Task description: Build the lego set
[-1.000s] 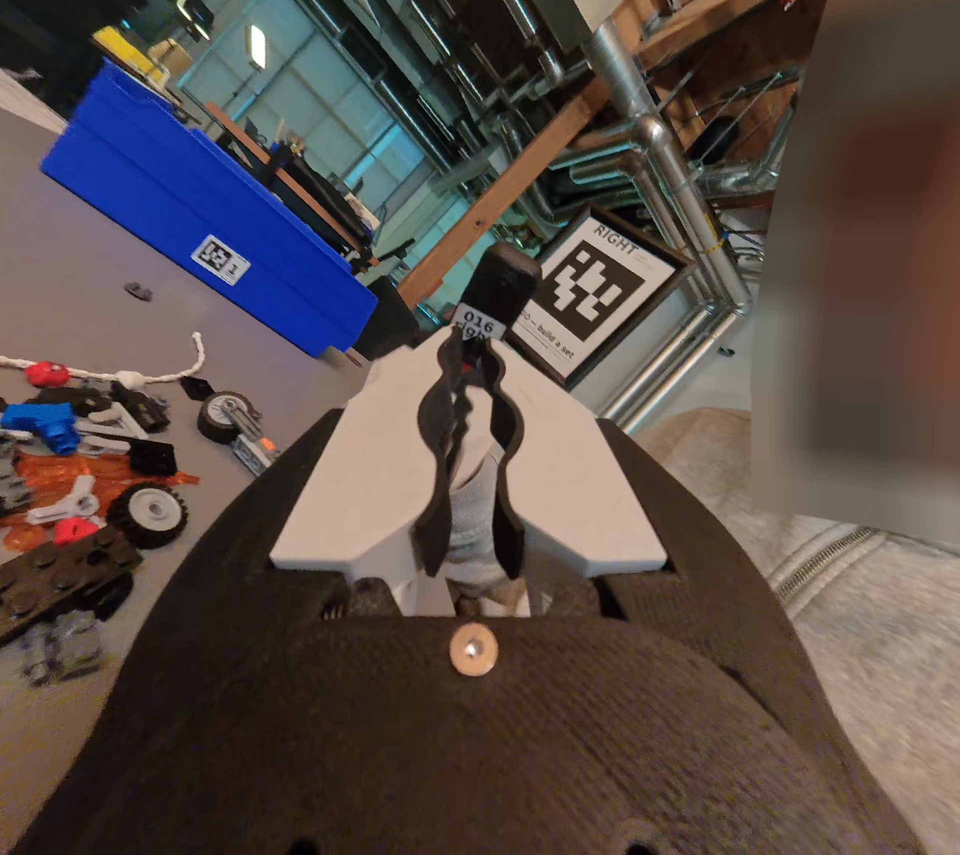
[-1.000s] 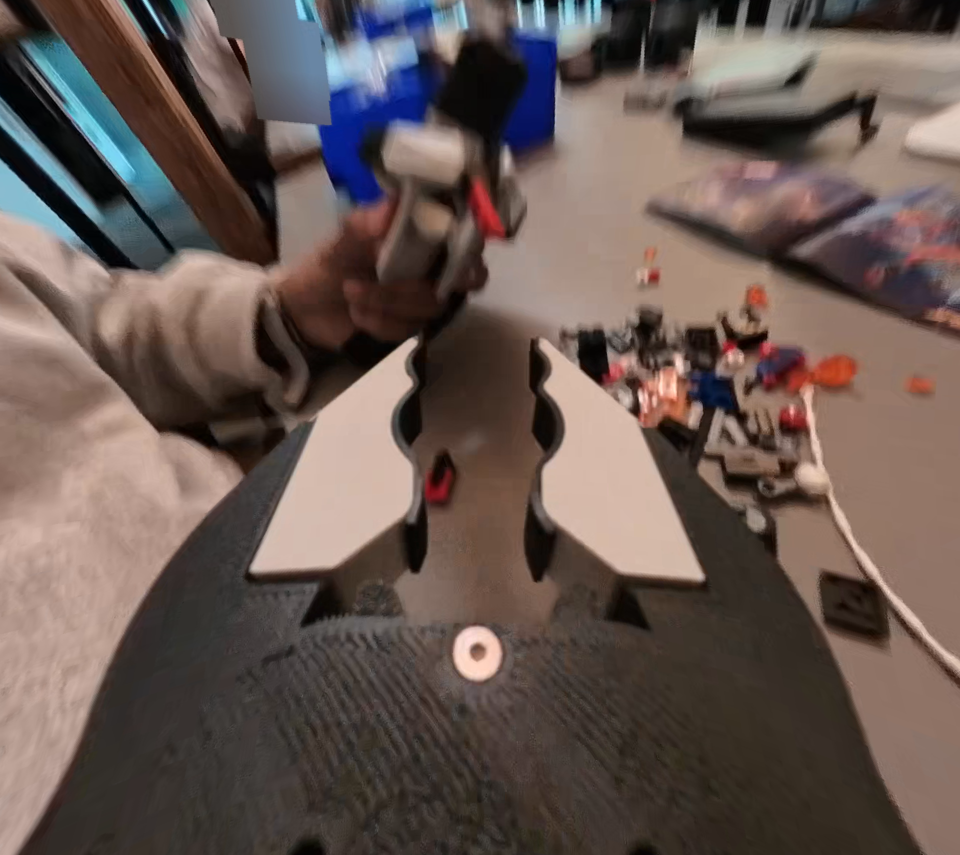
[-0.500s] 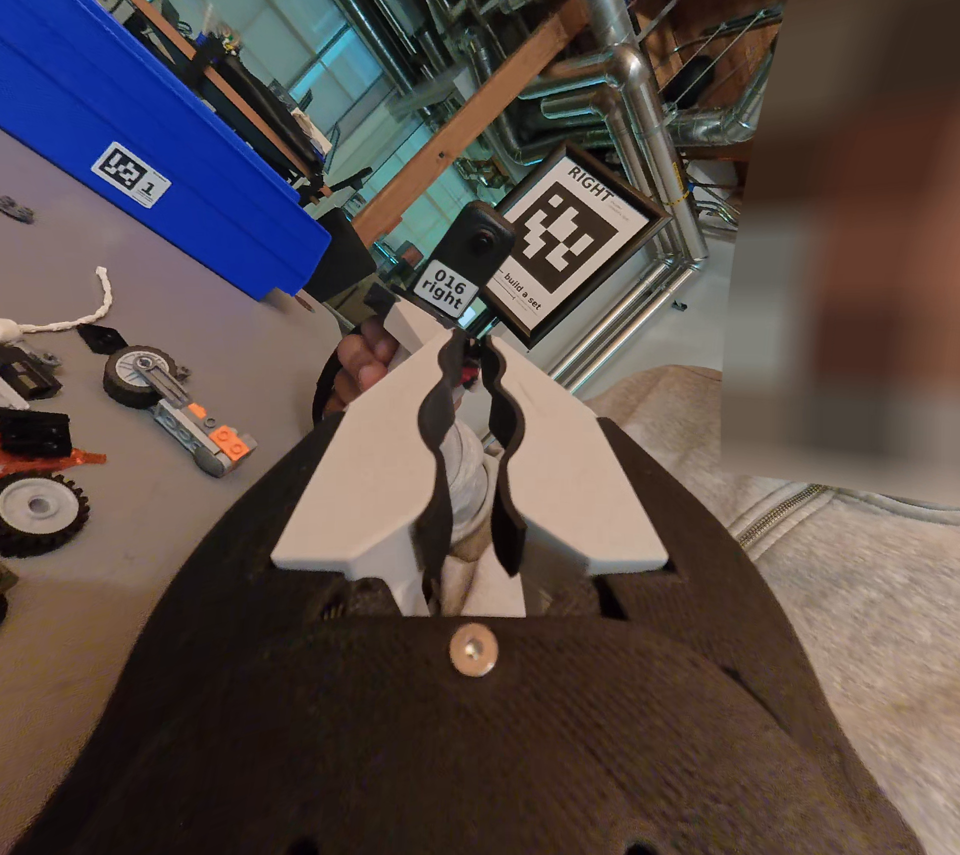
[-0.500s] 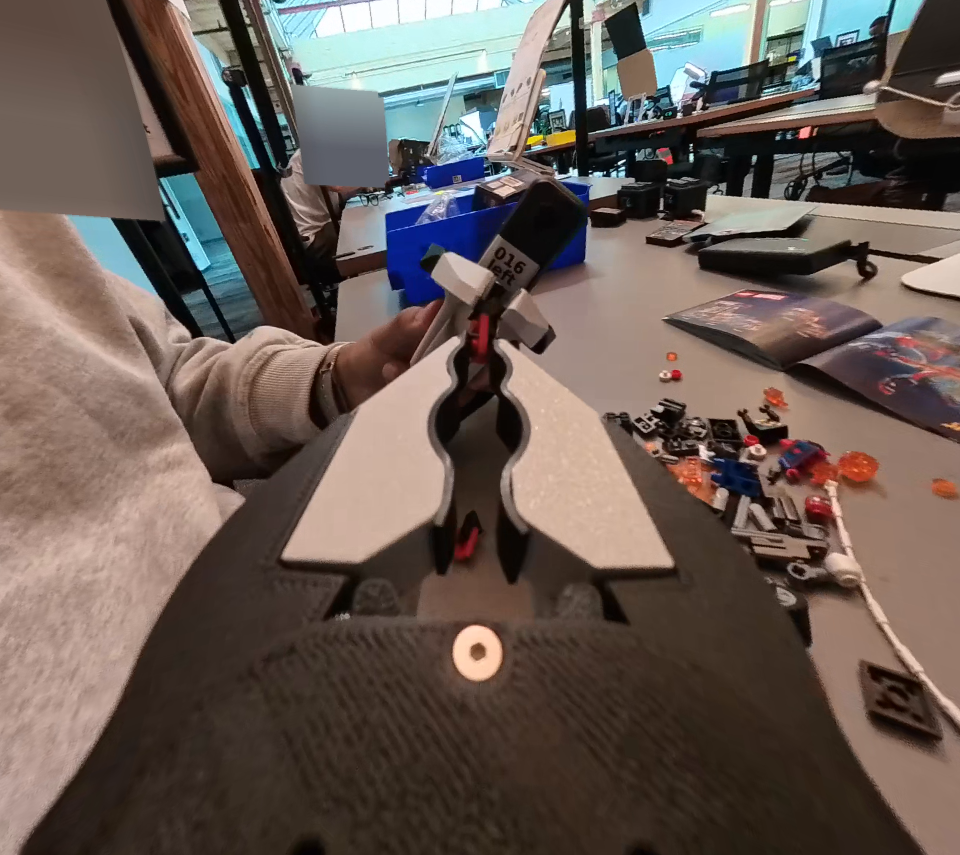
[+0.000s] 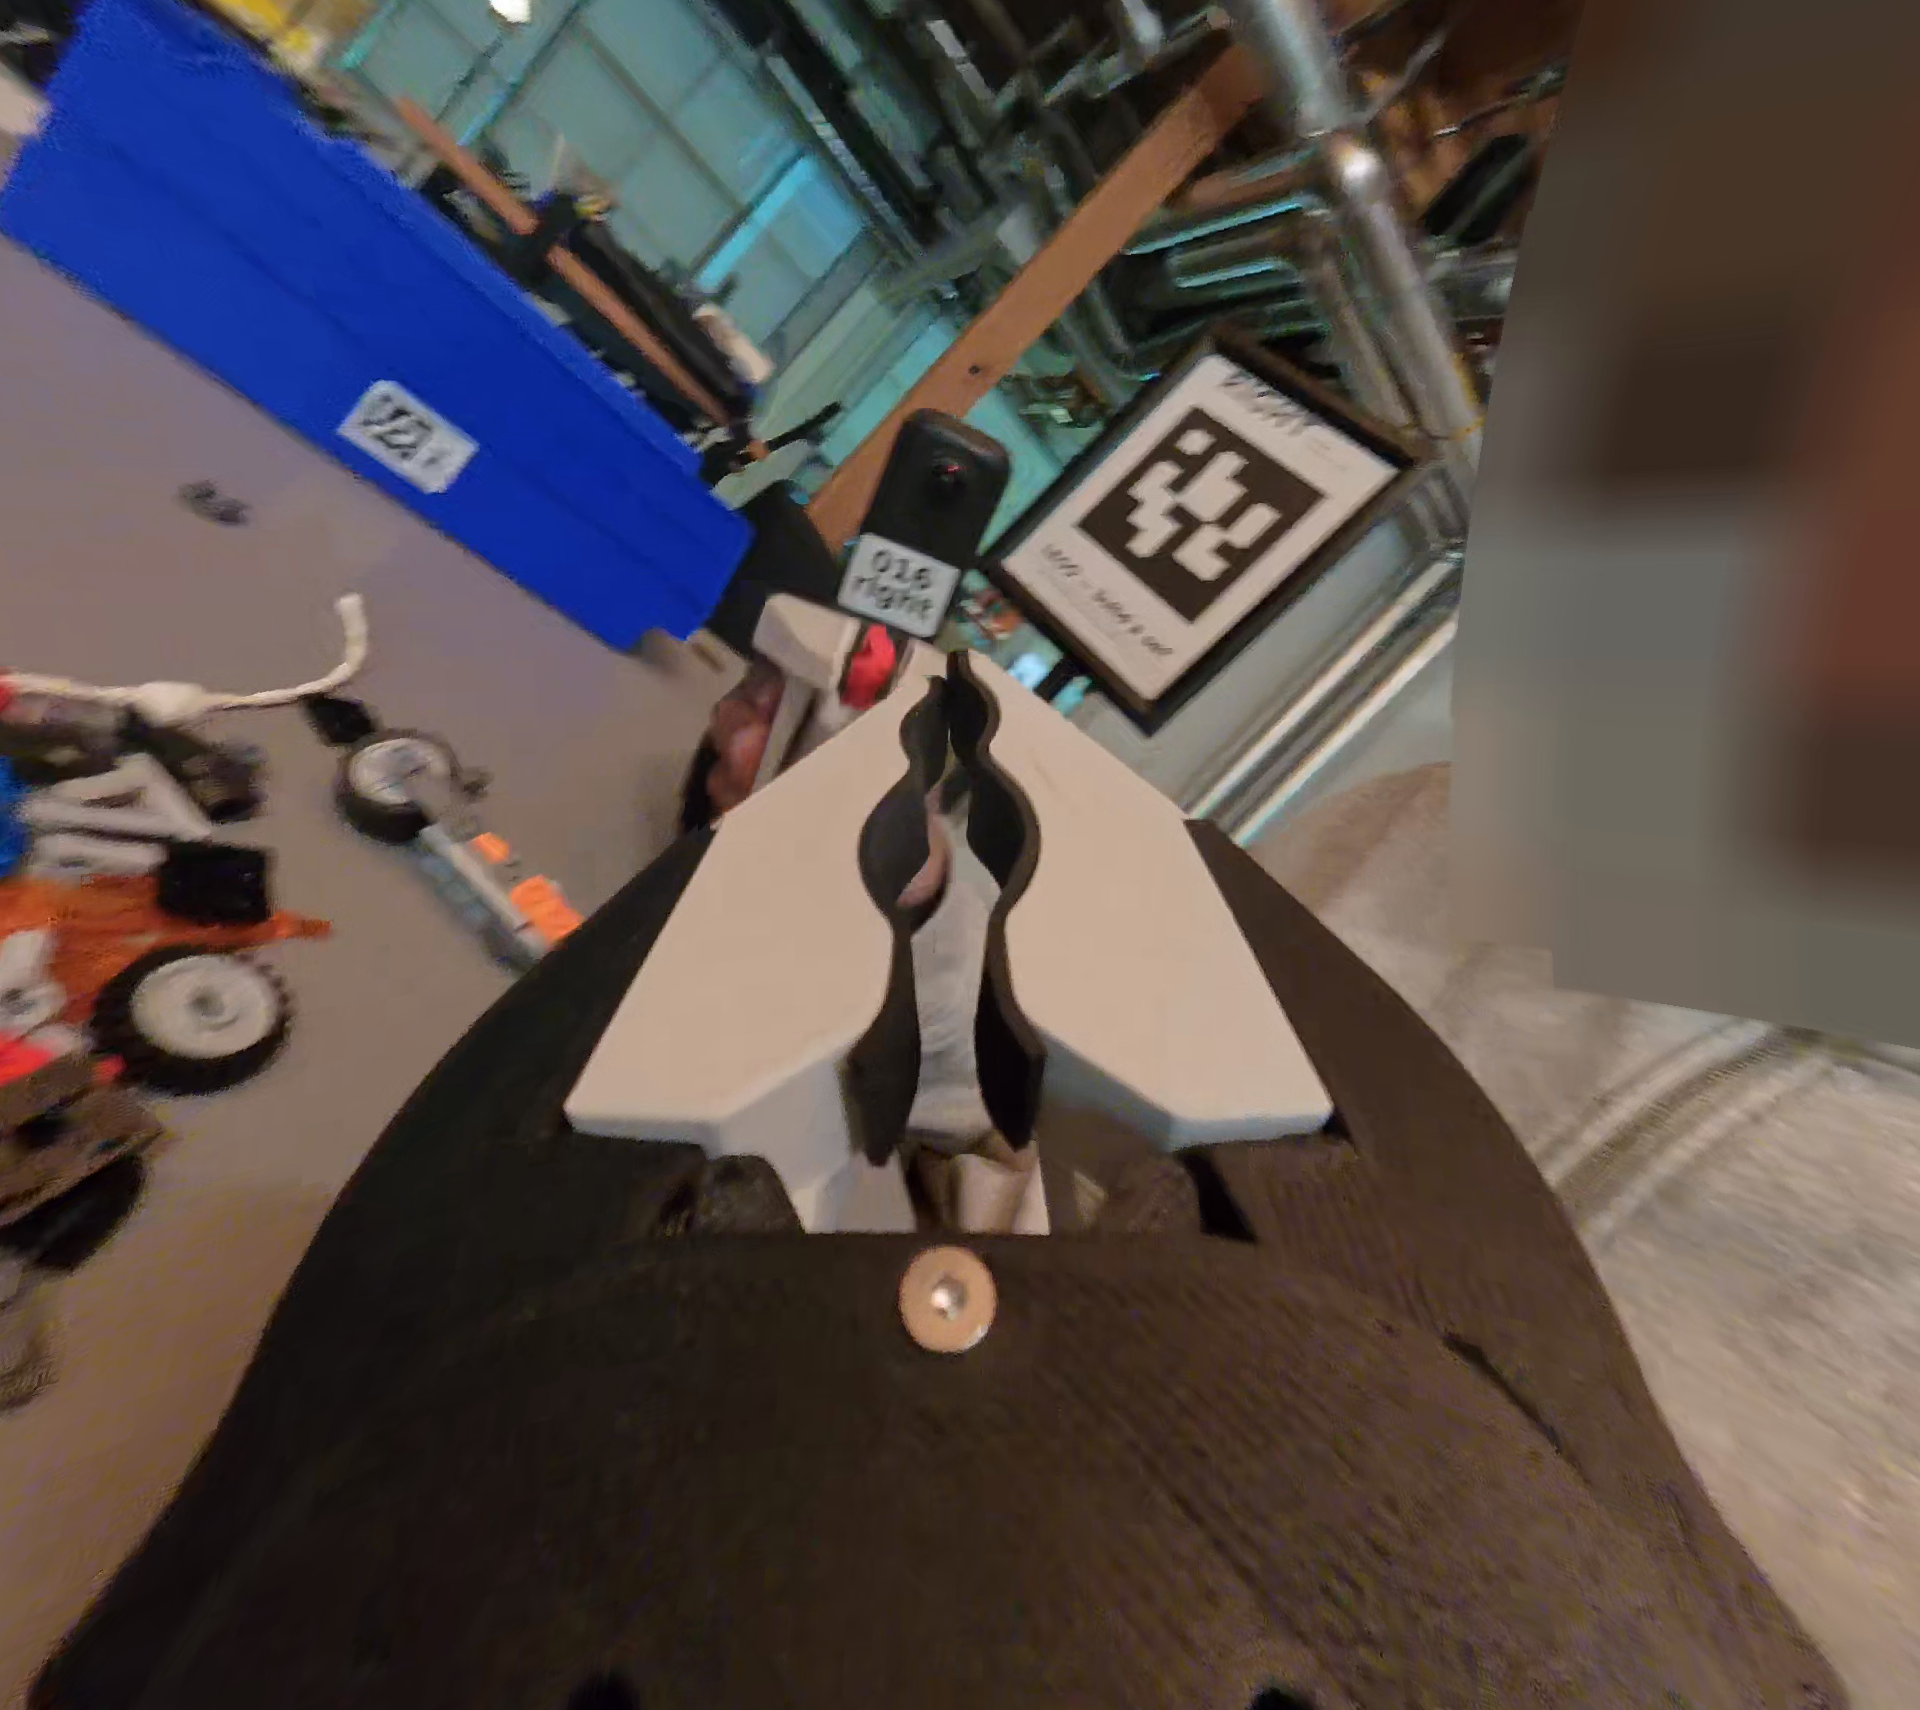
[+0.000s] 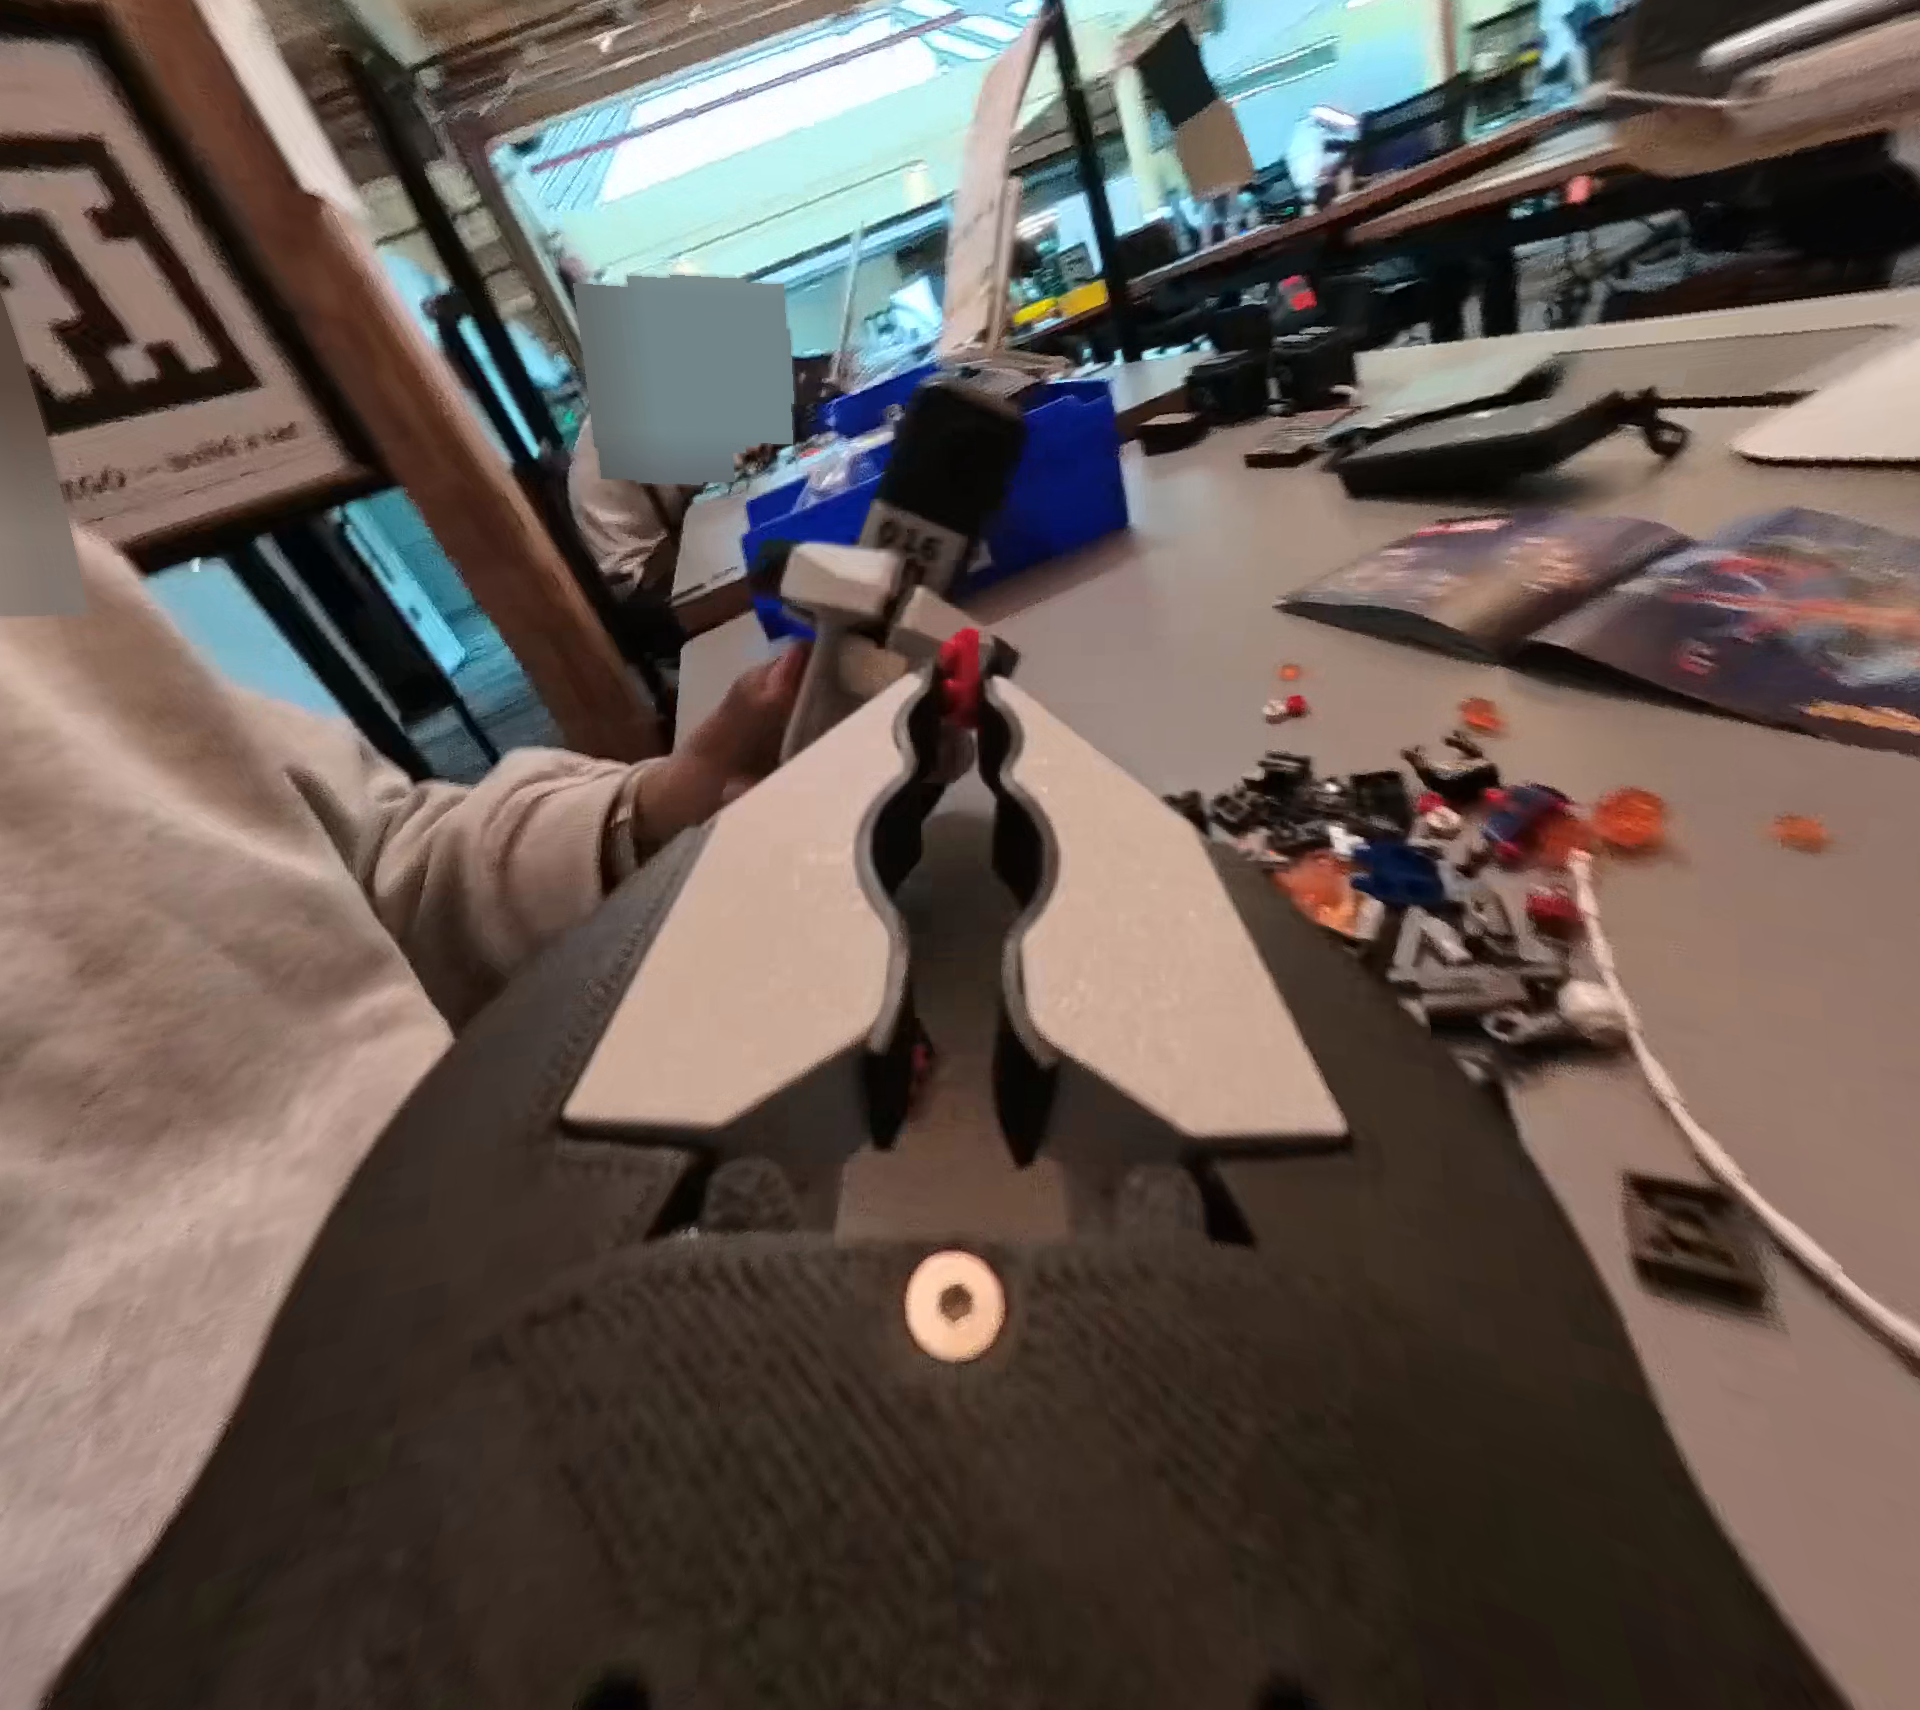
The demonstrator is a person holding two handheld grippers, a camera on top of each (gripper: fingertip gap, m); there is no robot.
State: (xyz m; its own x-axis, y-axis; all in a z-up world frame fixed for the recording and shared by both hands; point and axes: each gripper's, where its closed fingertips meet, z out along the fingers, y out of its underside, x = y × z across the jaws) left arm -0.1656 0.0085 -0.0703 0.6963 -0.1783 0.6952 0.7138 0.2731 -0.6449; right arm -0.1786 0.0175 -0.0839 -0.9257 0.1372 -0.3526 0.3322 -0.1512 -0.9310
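Observation:
My left gripper [image 5: 952, 689] and right gripper [image 6: 961, 704] are held up above the grey table [image 6: 1164, 652], tip to tip. A small red piece [image 6: 961, 665] sits where the tips meet. The right gripper's jaws stand close together with the red piece between their tips. In the left wrist view my left jaws are pressed nearly together, and the red piece [image 5: 871, 661] shows just past them at the right gripper's fingers. The left gripper [image 6: 894, 590] also shows in the right wrist view, held by a hand [image 6: 748, 715].
A pile of loose bricks [image 6: 1455, 881] lies on the table, with wheels [image 5: 192, 1021] and a white cord [image 6: 1714, 1172]. An open booklet [image 6: 1662, 600] lies beyond it. A blue bin [image 5: 364, 330] stands at the back. A framed marker board [image 5: 1195, 528] stands near the person's grey sleeve [image 6: 208, 933]. Only a small space, under 4 cm, lies between the two pairs of fingers.
The right gripper was open a second ago and has shut around the red piece at the left gripper's tips. Both grippers have tilted and shifted slightly.

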